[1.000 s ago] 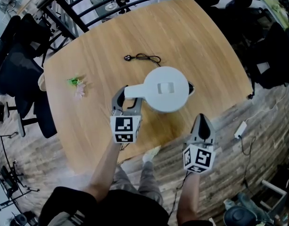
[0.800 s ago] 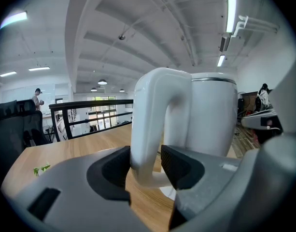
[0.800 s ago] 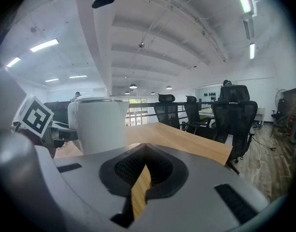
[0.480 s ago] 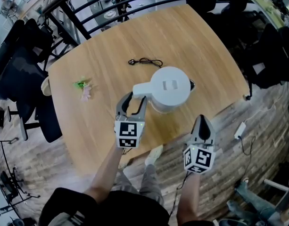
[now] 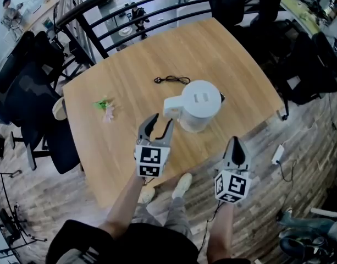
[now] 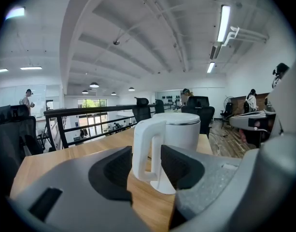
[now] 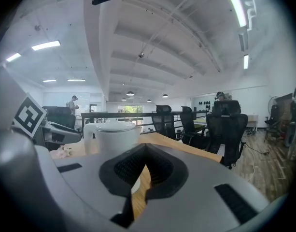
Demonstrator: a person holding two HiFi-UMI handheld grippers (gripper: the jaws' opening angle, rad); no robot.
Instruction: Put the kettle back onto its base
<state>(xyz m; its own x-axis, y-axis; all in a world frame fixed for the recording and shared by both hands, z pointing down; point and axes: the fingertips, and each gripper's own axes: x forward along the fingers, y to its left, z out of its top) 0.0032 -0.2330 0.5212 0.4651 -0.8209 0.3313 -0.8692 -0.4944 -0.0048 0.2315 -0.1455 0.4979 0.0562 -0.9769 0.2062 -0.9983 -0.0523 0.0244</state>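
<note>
The white kettle [image 5: 199, 104] stands upright on the wooden table [image 5: 130, 70], its handle [image 5: 171, 106] turned towards me. In the left gripper view, a flat white base [image 6: 165, 186] shows under the kettle [image 6: 179, 129]. My left gripper [image 5: 156, 126] is open, a short way in front of the handle [image 6: 147, 146] and not touching it. My right gripper [image 5: 236, 143] is shut and empty. It hangs off the table's near edge, to the right of the kettle [image 7: 116, 133].
A black cord with a plug [image 5: 171, 80] lies behind the kettle. A small green and pink sprig [image 5: 105, 106] lies at the table's left. Black office chairs [image 5: 25, 92] and a black railing [image 5: 97, 37] border the far and left sides.
My left gripper, which had the kettle's handle between its jaws a second ago, has drawn back towards me with its jaws open. The kettle stays standing. The right gripper has held still.
</note>
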